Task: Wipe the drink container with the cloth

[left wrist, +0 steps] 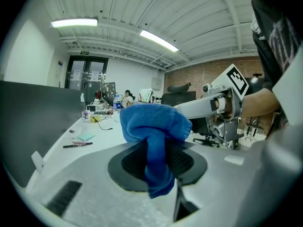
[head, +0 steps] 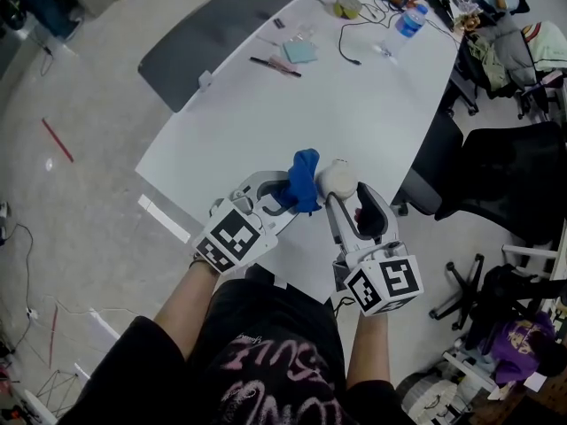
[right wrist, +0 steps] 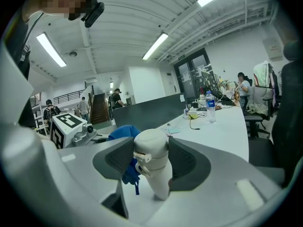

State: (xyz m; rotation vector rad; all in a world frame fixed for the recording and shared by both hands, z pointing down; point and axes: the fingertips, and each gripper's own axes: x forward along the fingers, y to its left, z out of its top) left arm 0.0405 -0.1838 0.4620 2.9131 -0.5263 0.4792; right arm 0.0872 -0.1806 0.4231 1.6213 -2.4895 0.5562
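A cream drink container point(head: 337, 180) point(right wrist: 152, 162) with a domed lid is held above the near end of the white table point(head: 337, 104), and my right gripper point(head: 336, 193) point(right wrist: 151, 164) is shut on it. My left gripper point(head: 291, 193) point(left wrist: 158, 162) is shut on a bunched blue cloth point(head: 304, 180) point(left wrist: 154, 126). The cloth sits just left of the container and seems to touch its side; in the right gripper view the blue cloth point(right wrist: 124, 134) shows behind the container. The right gripper's marker cube point(left wrist: 235, 79) appears in the left gripper view.
Far down the table lie a black pen point(head: 275, 66), a teal pad point(head: 300, 52), a black cable point(head: 354, 34) and a water bottle point(head: 410, 20). A dark partition point(head: 221, 25) borders the table's left side. Black office chairs point(head: 514, 175) stand to the right.
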